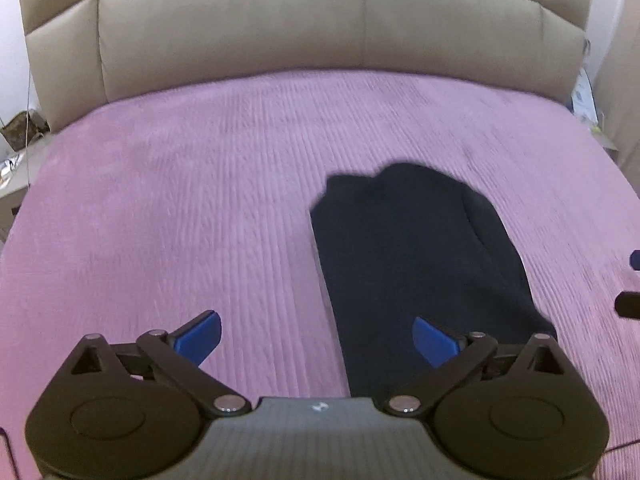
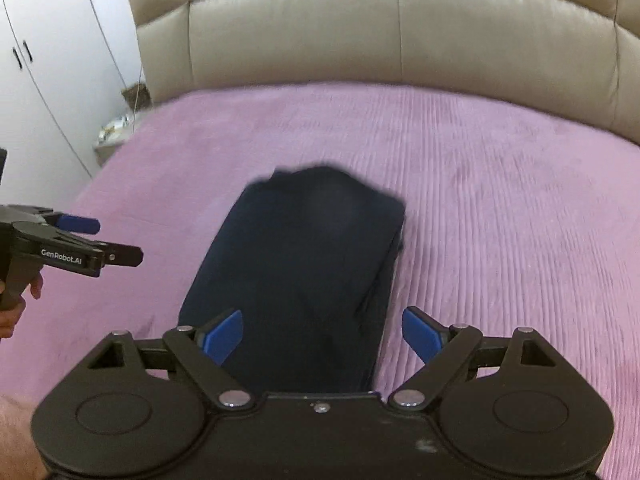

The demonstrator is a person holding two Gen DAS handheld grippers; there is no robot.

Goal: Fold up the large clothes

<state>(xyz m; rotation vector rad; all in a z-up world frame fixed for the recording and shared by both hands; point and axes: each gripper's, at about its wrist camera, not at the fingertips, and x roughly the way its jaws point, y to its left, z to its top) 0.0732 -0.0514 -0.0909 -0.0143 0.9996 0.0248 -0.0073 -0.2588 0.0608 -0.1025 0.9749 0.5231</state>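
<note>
— Looking at the bed (image 1: 160, 200), what do you see?
— A dark folded garment (image 1: 408, 256) lies flat on the pink cover, a long tidy shape, nearer the foot than the big beige headboard (image 1: 280, 28).
— Is anyone holding it?
— No. The left gripper (image 1: 316, 340) hangs above the cover with its jaws spread wide and nothing between them. The garment sits off to its right.
— And the other one?
— The right gripper (image 2: 322, 334) hangs over the garment's near end, jaws wide too, blue pads (image 2: 420, 334) not touching the cloth. A hand (image 2: 16, 300) holds the left tool by its handle.
</note>
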